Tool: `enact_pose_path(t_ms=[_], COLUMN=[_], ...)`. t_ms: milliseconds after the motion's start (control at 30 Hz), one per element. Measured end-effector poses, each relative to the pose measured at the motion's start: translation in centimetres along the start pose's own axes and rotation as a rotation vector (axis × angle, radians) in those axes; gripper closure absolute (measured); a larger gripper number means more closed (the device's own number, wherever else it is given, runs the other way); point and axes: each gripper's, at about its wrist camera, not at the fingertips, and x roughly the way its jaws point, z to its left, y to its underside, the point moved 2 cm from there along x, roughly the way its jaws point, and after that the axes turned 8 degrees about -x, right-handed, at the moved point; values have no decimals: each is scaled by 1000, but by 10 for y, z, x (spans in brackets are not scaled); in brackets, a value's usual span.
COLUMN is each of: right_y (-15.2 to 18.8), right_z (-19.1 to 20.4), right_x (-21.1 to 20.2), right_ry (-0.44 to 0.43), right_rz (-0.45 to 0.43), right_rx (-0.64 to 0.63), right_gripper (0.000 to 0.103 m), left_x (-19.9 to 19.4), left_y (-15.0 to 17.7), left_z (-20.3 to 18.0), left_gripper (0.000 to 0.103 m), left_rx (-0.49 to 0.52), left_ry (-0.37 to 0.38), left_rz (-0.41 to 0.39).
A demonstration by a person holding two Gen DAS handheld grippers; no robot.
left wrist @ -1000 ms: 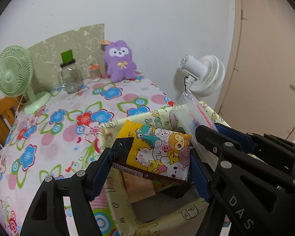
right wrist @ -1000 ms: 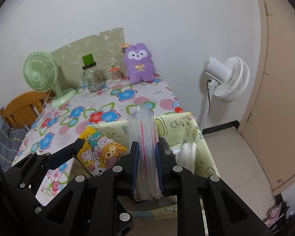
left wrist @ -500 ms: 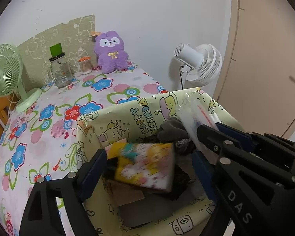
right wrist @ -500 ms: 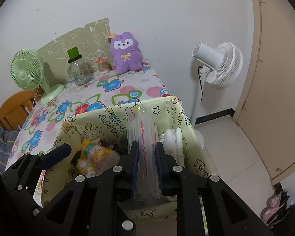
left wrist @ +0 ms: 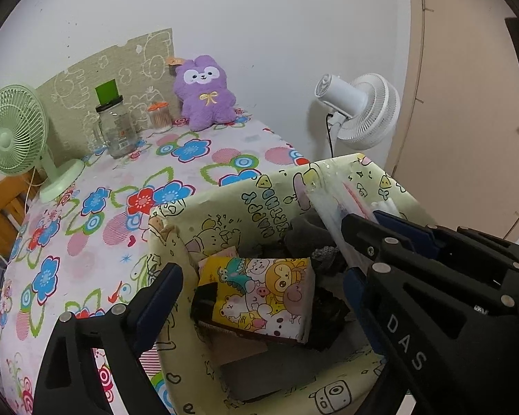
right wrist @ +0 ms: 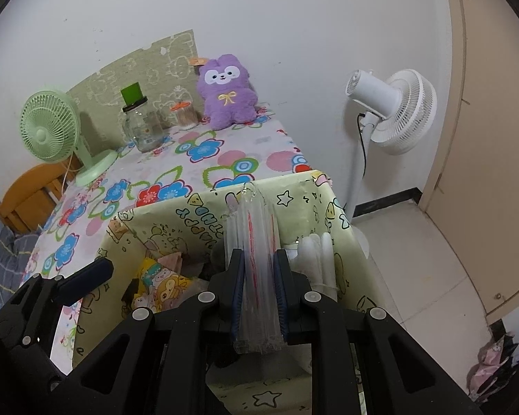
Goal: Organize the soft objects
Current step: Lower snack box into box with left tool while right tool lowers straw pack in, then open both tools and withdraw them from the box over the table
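The left hand-held gripper [left wrist: 259,287] stands wide over the yellow bin [left wrist: 225,218], its jaws just opened; the cartoon packet [left wrist: 263,297] lies loose between them on dark, hard-to-identify clutter. Just right, the right hand-held gripper [right wrist: 258,288] is clamped narrow on a clear sleeve [right wrist: 256,242], contents blurred; its lower end is hidden behind the jaws.

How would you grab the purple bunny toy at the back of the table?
Grip the purple bunny toy around its plump middle, under the yellow bow, coming from the front. It sits upright against the wall, so nothing can get behind it, and a small jar stands close on one side. Its belly is the widest soft part facing out, so a squeeze across it would likely hold better than the short ears.
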Motion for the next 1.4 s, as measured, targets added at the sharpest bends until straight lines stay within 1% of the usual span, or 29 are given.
enact_pose_path(t_ms=[133,233,267,333,400,433,567,633,700,767,967,1100,1400], right_y=[2,5,7,8,8,8,8,8,8,8,6,4,-2], right_z=[0,-1,0,1,2,2,6,8,12,15,28,38,64], right_x=[1,0,-1,-5,-9,-11,-22,-26,-32,-37,-51,-62,-84], right_ry=[-7,-8,-7,-9,1,4,19,25,31,35,43,60,51], right_rz=[17,25,25,18,6,0,-24,-31,-42,-54,-84,-121,-174], right_rx=[-1,2,3,4,2,-2,-15,-19,-27,-32,-58,-77,-114], right_gripper=[77,67,62,55,40,38,36,34,28,26,21,12,5], left_x=[-2,-3,-4,-6,-9,-11,-19,-24,-28,-34,-49,-59,-86], left_y=[2,4,5,6,7,7,8,8,8,9,11,11,11], left_z=[-2,-3,-4,-3,-3,-2,-1,1,4,7,17,25,52], left_gripper=[8,7,7,6,6,5,4,2,0,0,0,0,0], left_rx=[14,25,26,23,20,19,14,9,1,-10,-24,-37,-80], left_ry=[-4,-7,-6,-1,2,4,9,1,-3,5,-7,-13,-35], left_rz=[0,4,4,1,-5,-8,-26,-37,-46,-53,-86,-110,-166])
